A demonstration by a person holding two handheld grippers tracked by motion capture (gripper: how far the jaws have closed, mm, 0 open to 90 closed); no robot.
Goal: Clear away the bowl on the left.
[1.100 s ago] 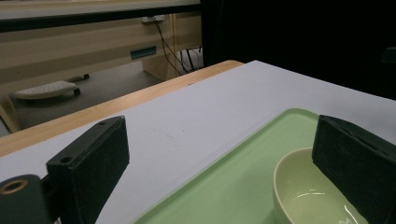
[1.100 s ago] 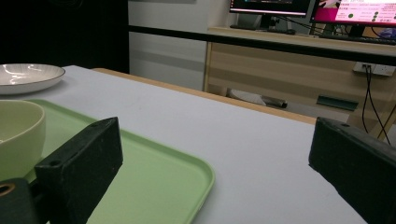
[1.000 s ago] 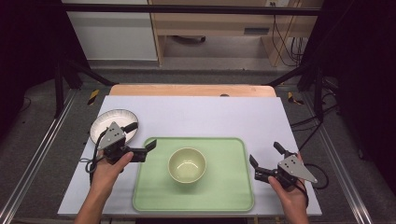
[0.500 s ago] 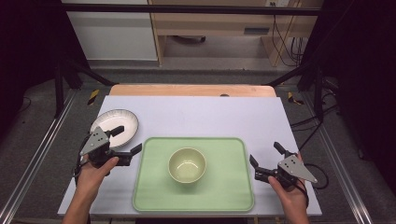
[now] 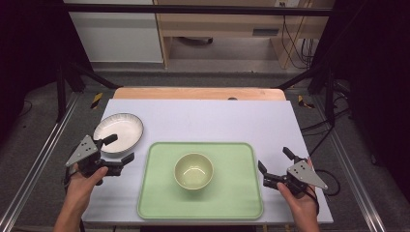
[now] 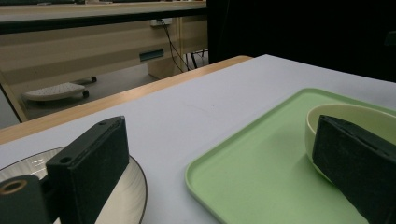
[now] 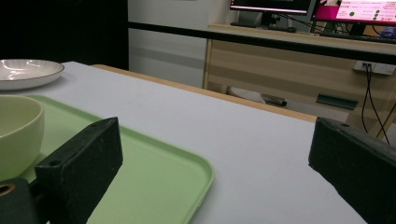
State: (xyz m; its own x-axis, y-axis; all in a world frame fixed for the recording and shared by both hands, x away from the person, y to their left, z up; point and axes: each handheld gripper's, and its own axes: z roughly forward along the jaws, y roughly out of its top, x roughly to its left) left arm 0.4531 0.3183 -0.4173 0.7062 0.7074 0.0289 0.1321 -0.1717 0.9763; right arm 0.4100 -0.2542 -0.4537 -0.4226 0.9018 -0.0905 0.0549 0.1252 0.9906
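The round white plate with a dark rim (image 5: pixel 119 132) is lying just beside the left gripper (image 5: pixel 119 149), whose jaws are gaping wide and holding nothing. The right gripper (image 5: pixel 274 161), jaws also spread wide and empty, is hovering right of the pale green plastic tray (image 5: pixel 232 193) carrying a cream round bowl (image 5: pixel 193 170).

White-topped table (image 5: pixel 217 116) with a wooden far edge, grey floor (image 5: pixel 29 145) around it, pale wooden desk (image 5: pixel 227 24) at the far wall, cables (image 5: pixel 295 34) hanging right, lit monitors (image 7: pixel 327 9), dark surroundings left and right
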